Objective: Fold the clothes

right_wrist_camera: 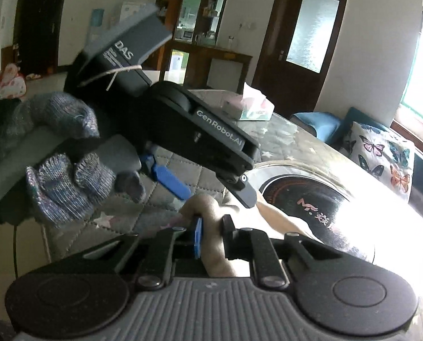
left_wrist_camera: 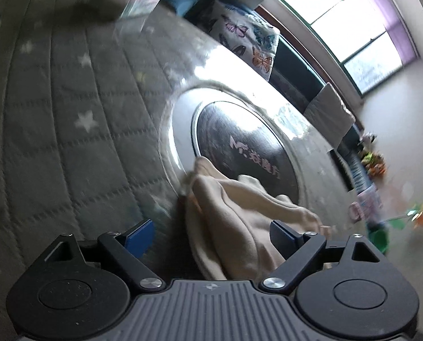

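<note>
A beige garment (left_wrist_camera: 234,221) lies bunched on the table, partly over the round dark cooktop (left_wrist_camera: 239,139). My left gripper (left_wrist_camera: 211,236) is open, its fingers either side of the cloth without pinching it. In the right wrist view my right gripper (right_wrist_camera: 211,238) is shut on a fold of the beige garment (right_wrist_camera: 208,207). The left gripper (right_wrist_camera: 211,193) hovers just above and beyond it, held by a gloved hand (right_wrist_camera: 60,170), its blue pads (right_wrist_camera: 171,182) spread apart.
The table has a grey quilted cover with white stars (left_wrist_camera: 69,99) under a glossy sheet. A tissue box (right_wrist_camera: 248,108) stands at the far side. A butterfly cushion (right_wrist_camera: 382,153) and blue sofa sit beyond the table's right edge, under a bright window.
</note>
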`<state>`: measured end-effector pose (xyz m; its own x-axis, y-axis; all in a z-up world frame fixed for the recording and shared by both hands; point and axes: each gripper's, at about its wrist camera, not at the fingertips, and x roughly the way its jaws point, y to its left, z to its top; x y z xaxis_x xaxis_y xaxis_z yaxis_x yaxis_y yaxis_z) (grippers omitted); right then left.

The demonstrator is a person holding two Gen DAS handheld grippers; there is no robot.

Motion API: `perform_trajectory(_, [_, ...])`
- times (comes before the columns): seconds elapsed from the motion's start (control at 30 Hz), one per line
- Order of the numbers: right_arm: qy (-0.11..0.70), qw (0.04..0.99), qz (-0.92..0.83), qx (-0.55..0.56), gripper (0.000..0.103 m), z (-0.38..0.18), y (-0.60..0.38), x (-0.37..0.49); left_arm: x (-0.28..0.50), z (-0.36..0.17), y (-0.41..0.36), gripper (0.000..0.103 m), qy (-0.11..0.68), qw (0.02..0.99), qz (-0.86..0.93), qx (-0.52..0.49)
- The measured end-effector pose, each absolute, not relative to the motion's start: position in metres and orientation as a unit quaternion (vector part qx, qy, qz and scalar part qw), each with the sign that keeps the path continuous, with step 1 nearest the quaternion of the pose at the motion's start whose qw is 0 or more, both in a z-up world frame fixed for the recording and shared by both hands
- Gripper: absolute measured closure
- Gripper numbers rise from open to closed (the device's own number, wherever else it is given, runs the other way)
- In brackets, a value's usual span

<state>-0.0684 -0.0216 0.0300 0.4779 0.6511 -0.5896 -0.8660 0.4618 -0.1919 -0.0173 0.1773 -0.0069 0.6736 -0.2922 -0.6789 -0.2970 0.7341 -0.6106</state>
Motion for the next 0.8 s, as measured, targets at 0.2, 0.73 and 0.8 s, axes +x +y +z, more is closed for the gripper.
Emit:
perform_trajectory(0.2, [0.221, 0.825, 0.466, -0.232, 0.090, 0.032, -0.031, -0.072, -0.013, -0.015, 0.175, 0.048, 0.415, 0.810, -0.002, -0.414])
perform_trajectory(0.73, [0.271, 0.853, 0.418, -0.158, 0.089, 0.031, -0.093, -0.041, -0.019, -0.025, 0.188, 0.084, 0.415, 0.804, 0.010, -0.426])
perform_trajectory(0.8, [0.290, 0.867, 0.381, -0.140, 0.089, 0.027, -0.113, -0.023, -0.019, -0.025, 0.188, 0.084, 0.416, 0.805, 0.010, -0.423])
